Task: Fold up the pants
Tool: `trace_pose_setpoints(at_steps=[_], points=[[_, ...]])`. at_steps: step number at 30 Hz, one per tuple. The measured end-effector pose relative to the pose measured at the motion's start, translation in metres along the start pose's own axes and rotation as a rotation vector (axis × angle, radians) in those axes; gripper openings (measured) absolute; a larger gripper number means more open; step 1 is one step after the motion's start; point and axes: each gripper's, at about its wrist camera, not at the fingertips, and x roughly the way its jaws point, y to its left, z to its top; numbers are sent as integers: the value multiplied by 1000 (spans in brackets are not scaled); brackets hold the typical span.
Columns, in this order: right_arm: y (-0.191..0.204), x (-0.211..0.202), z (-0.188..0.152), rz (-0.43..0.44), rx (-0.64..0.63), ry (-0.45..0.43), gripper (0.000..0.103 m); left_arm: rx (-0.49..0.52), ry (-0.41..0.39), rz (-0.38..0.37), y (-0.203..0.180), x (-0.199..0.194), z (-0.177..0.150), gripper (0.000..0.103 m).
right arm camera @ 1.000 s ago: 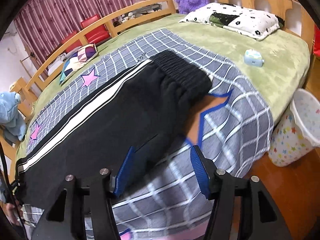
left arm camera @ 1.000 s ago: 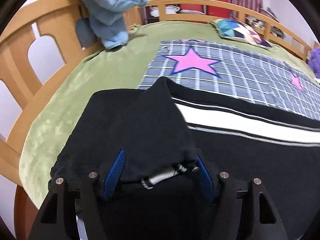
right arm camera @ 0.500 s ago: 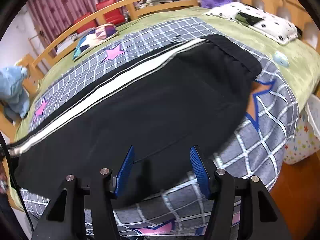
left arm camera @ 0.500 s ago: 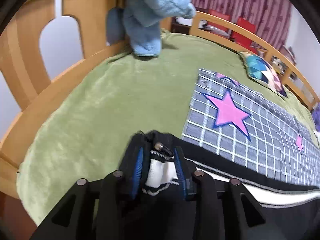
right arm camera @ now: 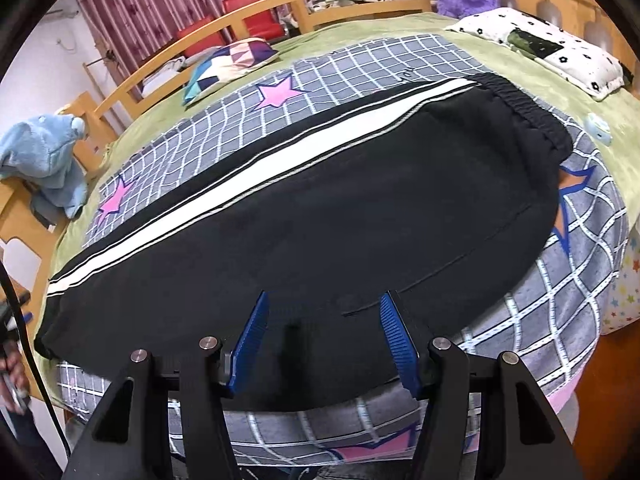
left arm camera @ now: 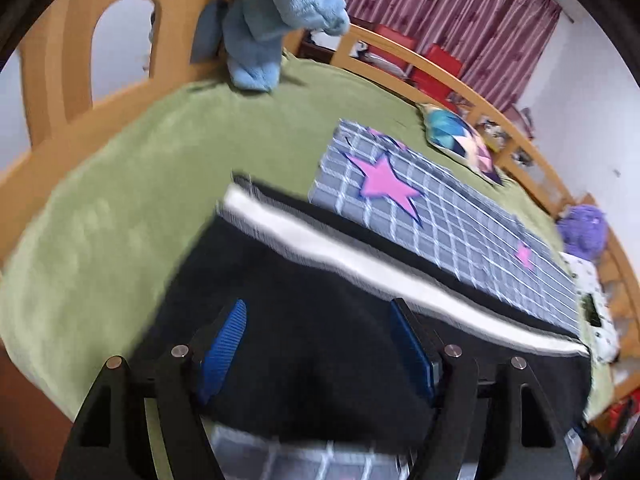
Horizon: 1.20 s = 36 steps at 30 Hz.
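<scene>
Because the black pants [right arm camera: 320, 216] lie flat along the bed [right arm camera: 500, 52] on the checked blanket [right arm camera: 360, 60], with the leg hems at the left and the elastic waistband [right arm camera: 524, 112] at the right, the coming fold must, I think, run along this long axis, and each hand is near its own end. The left gripper [left arm camera: 316, 344] hovers over the hem end and the right gripper [right arm camera: 322, 340] over the near edge, both with jaws spread and holding nothing. Only the right view shows the whole length with the waistband; the left view is blurred but shows the hem corner beside the green cover.
</scene>
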Motion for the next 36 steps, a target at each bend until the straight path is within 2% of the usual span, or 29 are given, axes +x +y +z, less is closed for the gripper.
trace_pose_setpoints(at_steps=[5,9,11,15,20,24,26,28,30,31,32,33,35,36], points=[[11,7,-2,55,3,30,58,-152,56,-133,23,-6,-52,70],[20,8,-5,76,-20,37,58,-280,73,-193,41,4,-83,69],[23,5,-6,75,-36,31,58,-323,84,-217,47,11,-91,69],[24,1,-9,72,-49,24,58,-409,41,-312,57,23,-97,69],[16,-2,-14,57,-41,27,58,-520,-3,-388,70,34,-98,69],[8,2,-15,49,-12,36,58,-524,-6,-337,66,46,-85,69],[6,6,-14,53,1,45,58,-504,-10,-282,59,51,-75,68],[7,11,-14,54,3,57,58,-483,-15,-230,53,52,-67,56],[9,15,-14,47,-6,64,58,-417,-25,-151,49,48,-57,22],[10,16,-14,44,-12,64,58,-375,-29,-118,47,45,-50,15],[11,16,-14,43,-20,62,58,-331,-33,-84,46,38,-42,10],[12,16,-14,42,-26,61,58,-313,-46,-74,50,28,-34,10],[12,13,-14,35,-43,52,58,-303,-45,-109,55,15,-28,10],[12,11,-14,31,-48,44,58,-284,-33,-88,58,14,-27,11]])
